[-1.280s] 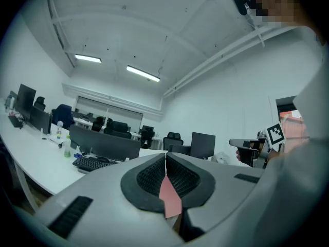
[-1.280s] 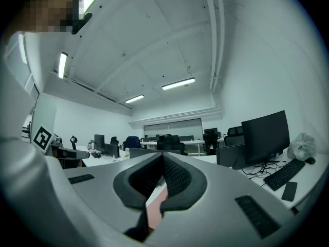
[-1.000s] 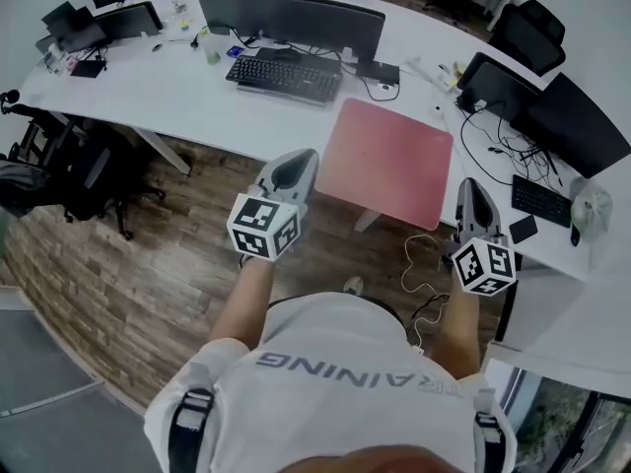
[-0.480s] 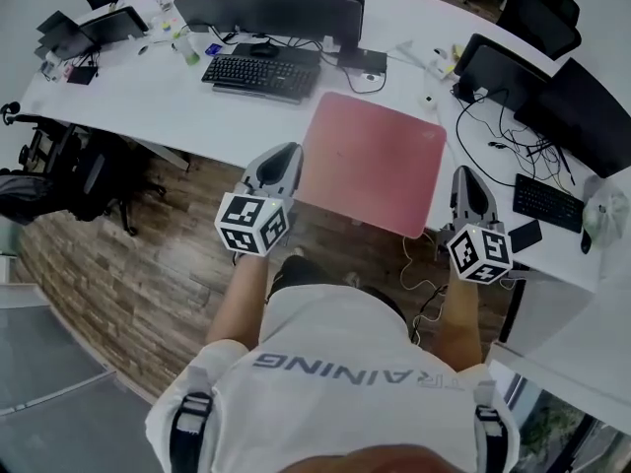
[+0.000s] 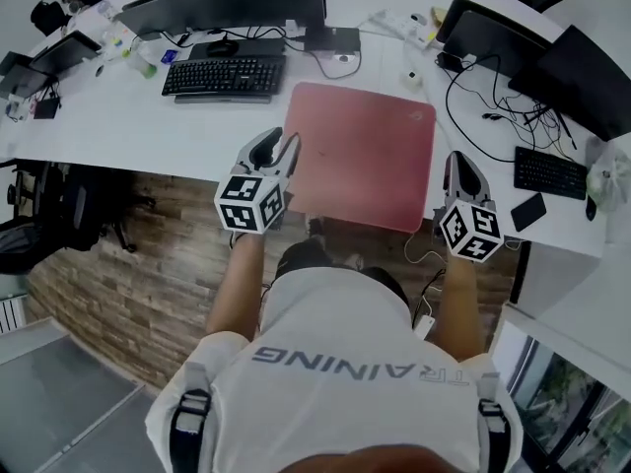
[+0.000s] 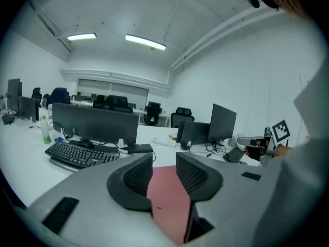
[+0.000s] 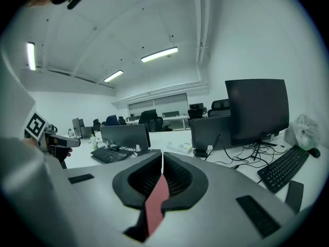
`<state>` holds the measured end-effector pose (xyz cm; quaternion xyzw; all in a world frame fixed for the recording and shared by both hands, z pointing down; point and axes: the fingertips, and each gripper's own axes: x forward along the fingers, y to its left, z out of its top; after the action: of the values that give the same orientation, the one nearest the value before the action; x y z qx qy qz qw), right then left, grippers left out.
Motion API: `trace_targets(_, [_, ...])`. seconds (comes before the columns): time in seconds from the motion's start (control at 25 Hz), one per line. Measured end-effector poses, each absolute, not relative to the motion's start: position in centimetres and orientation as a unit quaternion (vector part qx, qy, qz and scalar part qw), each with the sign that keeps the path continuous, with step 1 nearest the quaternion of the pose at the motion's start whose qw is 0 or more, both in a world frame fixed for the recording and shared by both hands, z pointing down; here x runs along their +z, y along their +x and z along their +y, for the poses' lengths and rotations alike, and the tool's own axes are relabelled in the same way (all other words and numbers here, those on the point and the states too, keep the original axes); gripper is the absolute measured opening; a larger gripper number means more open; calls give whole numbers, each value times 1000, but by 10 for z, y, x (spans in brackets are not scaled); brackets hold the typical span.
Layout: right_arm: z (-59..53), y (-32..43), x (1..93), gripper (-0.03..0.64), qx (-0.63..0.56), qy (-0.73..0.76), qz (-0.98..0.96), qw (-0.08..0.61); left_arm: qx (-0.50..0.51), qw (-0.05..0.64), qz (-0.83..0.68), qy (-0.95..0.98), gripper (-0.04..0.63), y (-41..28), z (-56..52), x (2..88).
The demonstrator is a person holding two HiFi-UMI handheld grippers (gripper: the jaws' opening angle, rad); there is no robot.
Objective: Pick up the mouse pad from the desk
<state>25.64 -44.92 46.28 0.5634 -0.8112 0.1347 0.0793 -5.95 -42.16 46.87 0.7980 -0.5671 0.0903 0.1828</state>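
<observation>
The pink mouse pad (image 5: 365, 151) lies flat over the white desk (image 5: 118, 126), its near edge hanging past the desk's front edge. My left gripper (image 5: 286, 151) is at the pad's left edge. Its jaws are opening, and in the left gripper view the pad (image 6: 167, 199) shows in the gap of the left gripper (image 6: 164, 171) without being pinched. My right gripper (image 5: 449, 166) is at the pad's near right corner. The right gripper (image 7: 162, 174) is shut on the pad (image 7: 156, 205), seen edge-on.
A black keyboard (image 5: 224, 75) and a wide monitor (image 5: 227, 3) stand behind the pad on the left. To the right are more monitors (image 5: 493, 28), tangled cables, a second keyboard (image 5: 550, 172) and a phone (image 5: 528, 211). An office chair (image 5: 69, 205) stands on the wooden floor at left.
Both grippers have carried the pad forward and down, from over the floor to the desk. The left jaws, shut on the pad before, have parted.
</observation>
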Motion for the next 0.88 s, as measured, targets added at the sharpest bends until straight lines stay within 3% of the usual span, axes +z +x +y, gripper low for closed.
trace_targets(0.08, [-460,252,486,44,152,563,-806,103,121,210,-557,794,172,-62,-435,500])
trace_targets(0.24, [-470,239,540,173,194,557,-791,162,196,277,-530,777,301,-69,-446,568])
trace_targets(0.48, [-475,231,631,313,241,539,-759,275,268,333,-514,744,333,-80,-459,652])
trace_targets(0.88, [-473,248,733,370,296,526,-707,368,330,397,-492,701,354,-79,-448,740])
